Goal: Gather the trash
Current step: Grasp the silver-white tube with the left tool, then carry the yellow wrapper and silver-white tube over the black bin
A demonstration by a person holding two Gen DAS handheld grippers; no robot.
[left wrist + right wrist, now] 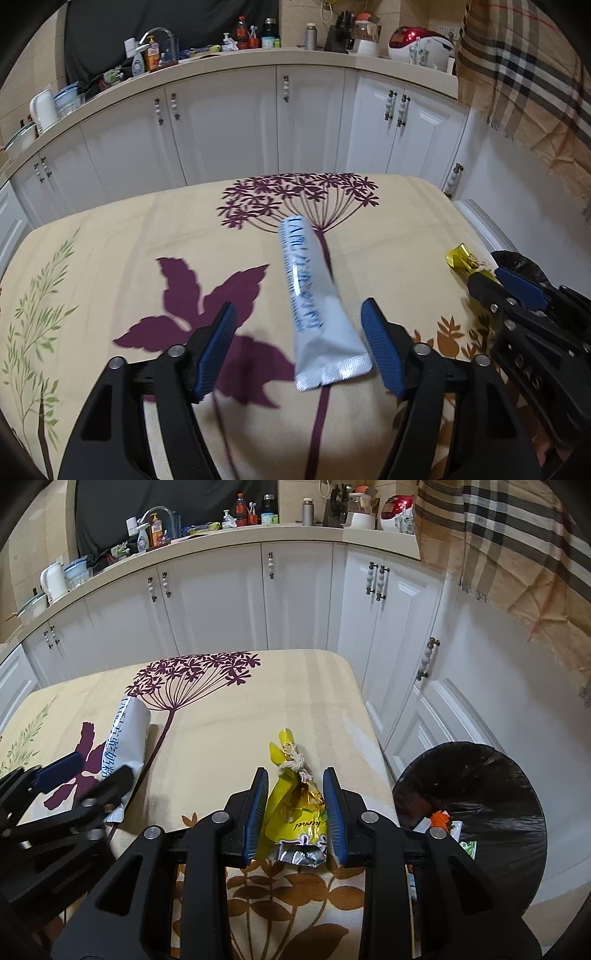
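A white and blue printed pouch (314, 306) lies on the flowered tablecloth (110, 258). My left gripper (299, 317) is open, its jaws either side of the pouch's near end. A crumpled yellow and gold snack wrapper (295, 812) with a bit of string lies near the table's right edge. My right gripper (295, 781) has its blue pads close on both sides of the wrapper; contact is unclear. The pouch (125, 738) and left gripper (81, 771) show at the left of the right wrist view. The right gripper (491, 280) shows at the right of the left wrist view.
A bin with a black liner (480, 812) holding some trash stands beside the table's right edge. White kitchen cabinets (221, 129) and a cluttered counter (221, 59) lie beyond the table. A plaid cloth (498, 546) hangs at the upper right.
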